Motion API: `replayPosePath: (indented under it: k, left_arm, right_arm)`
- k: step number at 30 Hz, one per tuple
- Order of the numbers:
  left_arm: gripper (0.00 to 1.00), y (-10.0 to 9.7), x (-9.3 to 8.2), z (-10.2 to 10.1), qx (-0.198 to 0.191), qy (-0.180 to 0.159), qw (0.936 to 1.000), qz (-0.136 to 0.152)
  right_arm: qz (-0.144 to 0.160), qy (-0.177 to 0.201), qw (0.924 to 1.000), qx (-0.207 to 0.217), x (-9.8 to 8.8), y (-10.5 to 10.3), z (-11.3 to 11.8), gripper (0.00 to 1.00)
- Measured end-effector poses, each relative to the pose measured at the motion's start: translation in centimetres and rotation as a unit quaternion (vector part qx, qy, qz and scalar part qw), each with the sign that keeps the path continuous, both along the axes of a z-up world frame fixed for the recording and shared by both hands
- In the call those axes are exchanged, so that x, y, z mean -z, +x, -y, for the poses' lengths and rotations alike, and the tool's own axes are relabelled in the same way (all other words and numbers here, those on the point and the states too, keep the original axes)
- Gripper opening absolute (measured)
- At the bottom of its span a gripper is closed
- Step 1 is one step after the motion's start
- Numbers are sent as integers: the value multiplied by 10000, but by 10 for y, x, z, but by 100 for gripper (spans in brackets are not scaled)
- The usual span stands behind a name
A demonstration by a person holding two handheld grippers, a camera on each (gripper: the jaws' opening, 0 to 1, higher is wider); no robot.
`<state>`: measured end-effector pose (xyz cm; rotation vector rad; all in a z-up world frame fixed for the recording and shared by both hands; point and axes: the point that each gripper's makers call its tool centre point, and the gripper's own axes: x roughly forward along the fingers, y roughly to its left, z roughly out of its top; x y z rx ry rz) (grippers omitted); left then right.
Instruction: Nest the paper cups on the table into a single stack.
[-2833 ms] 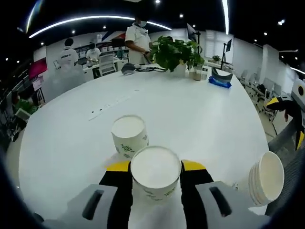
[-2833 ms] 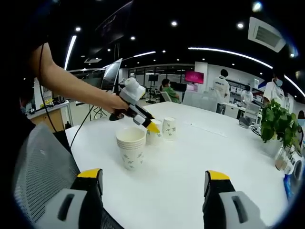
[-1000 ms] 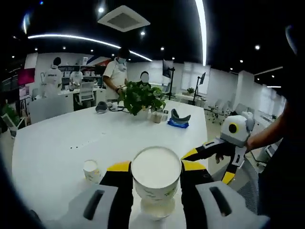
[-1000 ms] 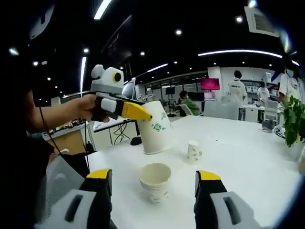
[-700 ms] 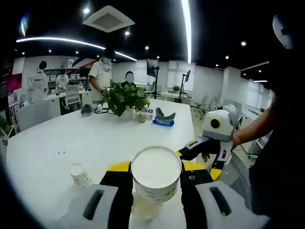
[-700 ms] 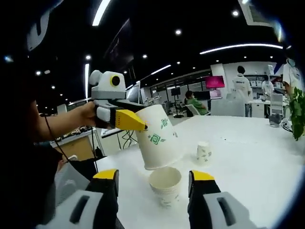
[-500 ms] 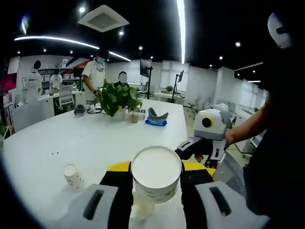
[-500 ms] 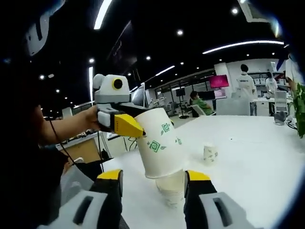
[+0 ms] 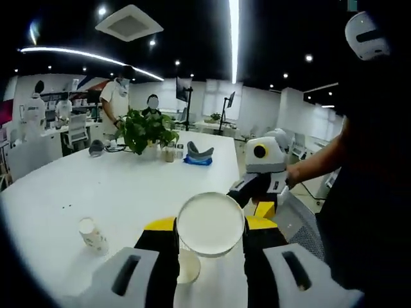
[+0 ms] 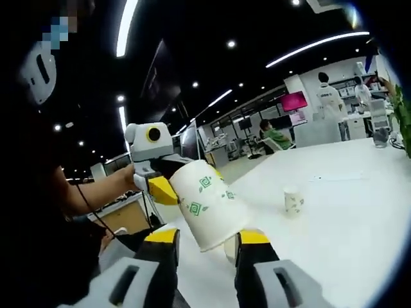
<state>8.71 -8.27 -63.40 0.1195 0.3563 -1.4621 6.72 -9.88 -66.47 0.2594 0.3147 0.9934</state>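
My left gripper [image 9: 210, 226] is shut on a white paper cup with green marks [image 9: 210, 223], held tilted above the table. In the right gripper view that cup [image 10: 209, 205] hangs bottom-down over my right gripper [image 10: 207, 239] and hides most of the stack of cups [image 10: 229, 249] between its narrowed jaws. The stack's rim [image 9: 187, 266] peeks out just below and left of the held cup. A single small cup [image 9: 93, 234] [image 10: 293, 200] stands apart on the white table [image 9: 128, 186]. The right gripper [image 9: 263, 176] comes in from the right edge.
A potted plant [image 9: 146, 130], small bottles and a blue pack [image 9: 196, 156] stand at the far end of the table. People stand and sit beyond it. A person's arm holds the left gripper [image 10: 151, 160]. The table edge runs close under the stack.
The left gripper has carried its cup from beside the lone cup over to the stack and lowered it above the rim. The right gripper's jaws have narrowed around the stack.
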Motion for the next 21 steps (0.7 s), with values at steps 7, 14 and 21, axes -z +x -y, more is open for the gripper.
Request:
replayPosePath:
  k: [7,14,21]
  left_arm:
    - [37,-7,14,-3,83,186,9998,-25]
    - [36,-10,25,-10,96,321,9994,-64]
    - [36,-18,39,-14,168,413,9989,-170]
  right_arm:
    - [-106,318,9994,-8,-9,-2,0,28]
    - [-254,528,9983,-61,-15,-6,0,23]
    - [-373,907,9951,-120,-26,-7,-1,10]
